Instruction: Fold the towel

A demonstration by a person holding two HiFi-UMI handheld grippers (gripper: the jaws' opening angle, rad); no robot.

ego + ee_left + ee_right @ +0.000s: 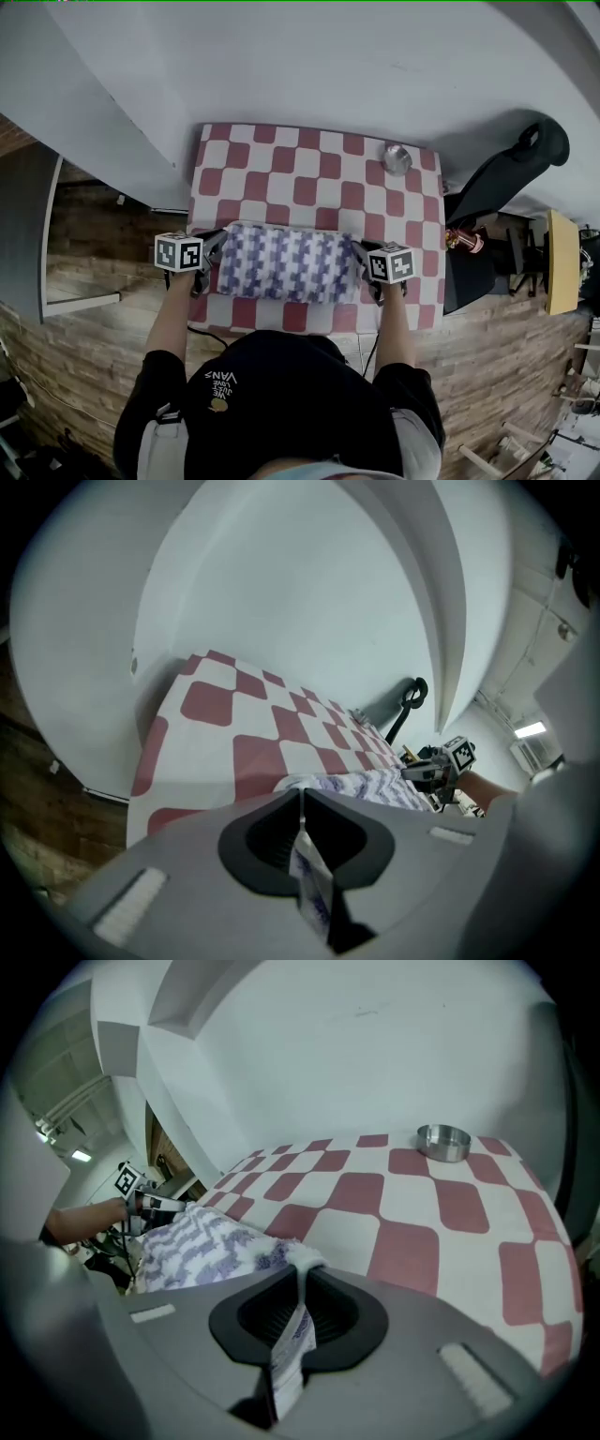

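Note:
A white towel (286,263) with a purple pattern lies folded in a long band across the near half of the red-and-white checked table (309,173). My left gripper (214,256) is shut on the towel's left end, and in the left gripper view a strip of towel (309,878) runs between the closed jaws. My right gripper (361,260) is shut on the right end, where the towel (202,1241) bunches up and a strip of it is pinched in the jaws. Both grippers hold their ends low over the table.
A small metal bowl (397,158) sits near the table's far right corner, also seen as the bowl (443,1141) in the right gripper view. A black chair (511,169) stands to the right of the table. A white wall runs behind it.

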